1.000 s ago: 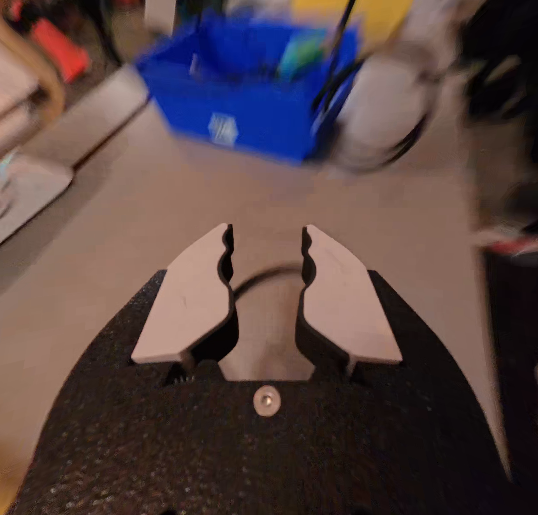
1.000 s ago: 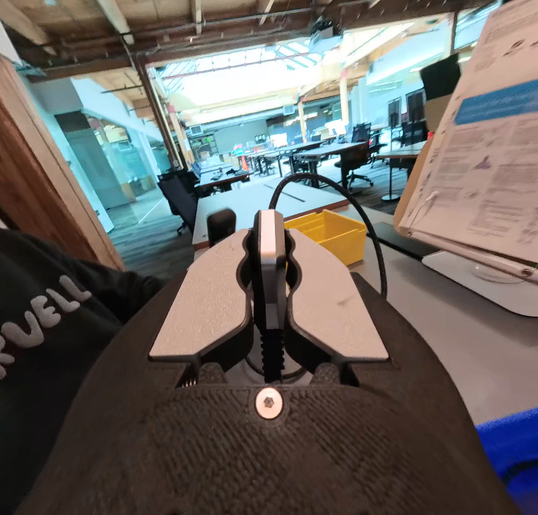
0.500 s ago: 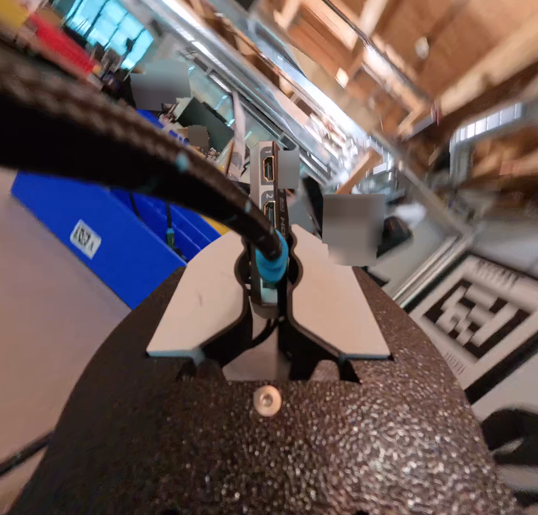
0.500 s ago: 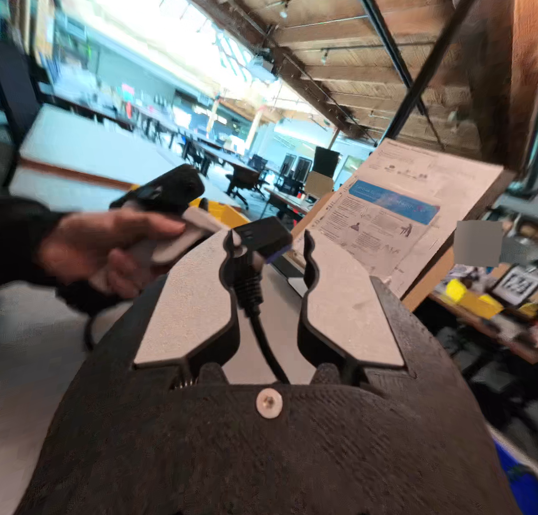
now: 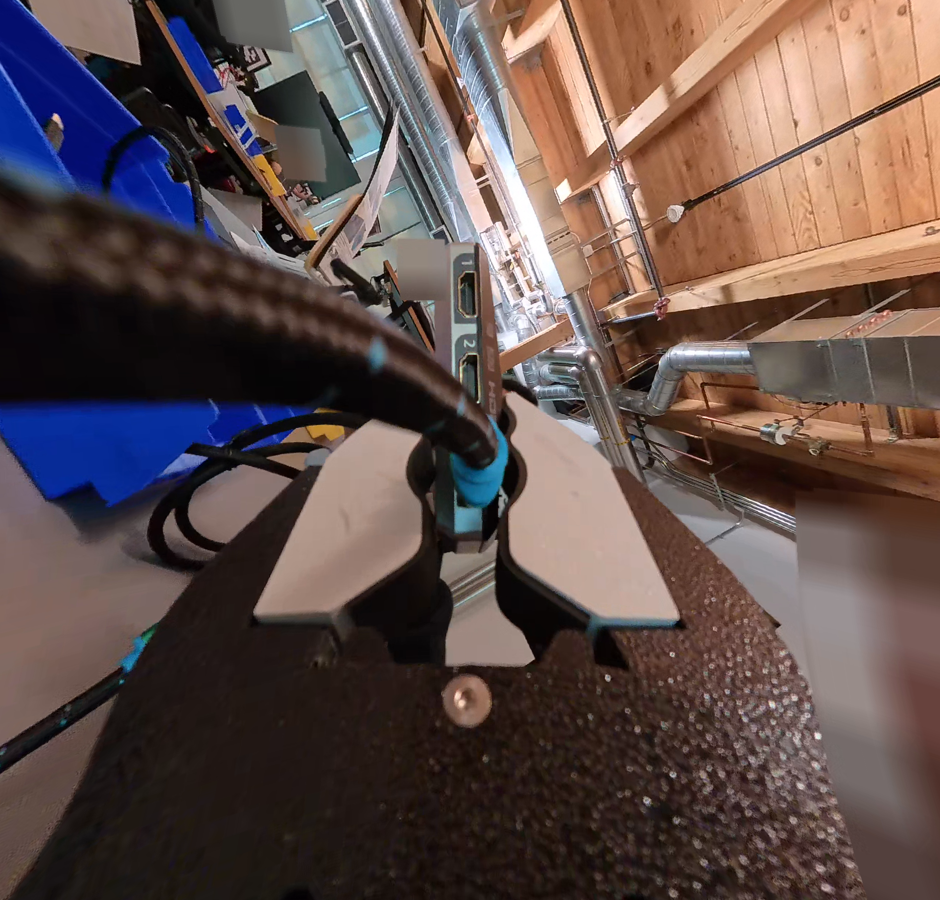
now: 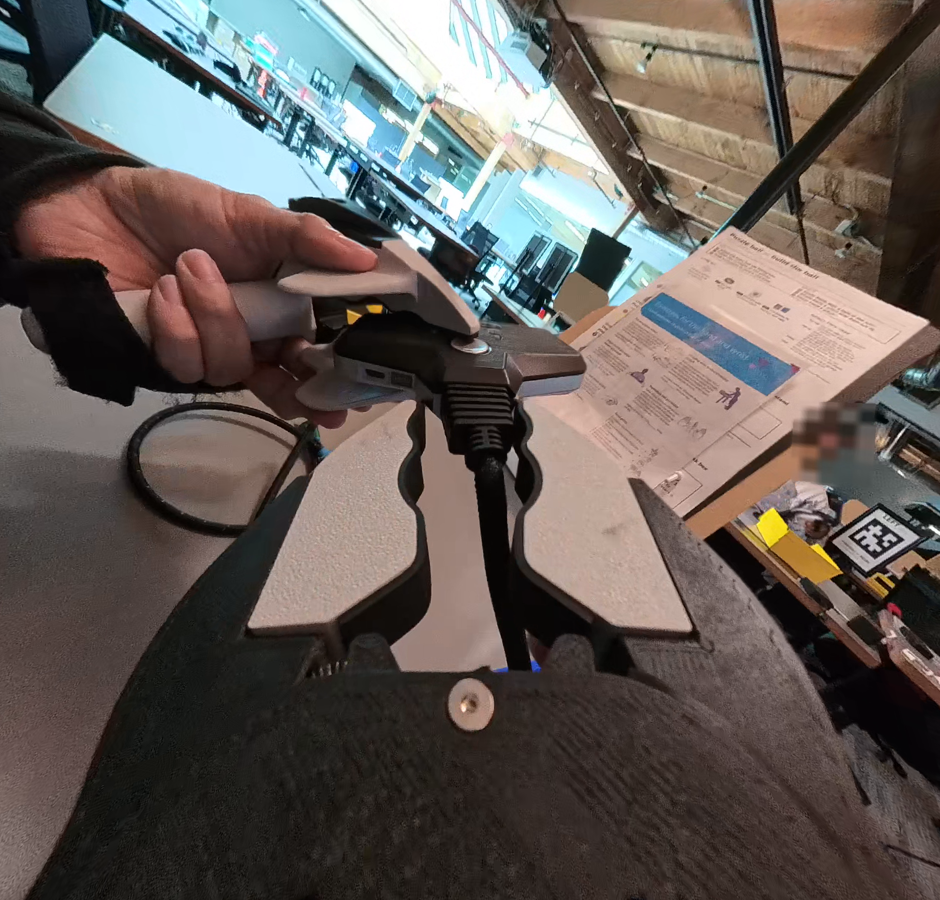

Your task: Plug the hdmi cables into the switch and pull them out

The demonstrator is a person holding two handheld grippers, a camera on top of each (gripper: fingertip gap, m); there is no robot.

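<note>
Left claw [image 5: 465,473] clamped on switch [image 5: 469,367]; right claw [image 6: 468,461] apart around black HDMI plug [image 6: 478,412] (seated, I judge). Next: grip plug, pull straight.

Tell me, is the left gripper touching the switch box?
Touching. The left wrist view shows the left gripper pinching the switch between both fingers, no gap.

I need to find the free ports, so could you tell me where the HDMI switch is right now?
Left wrist view: the HDMI switch stands on edge, clamped in the left gripper.
</note>
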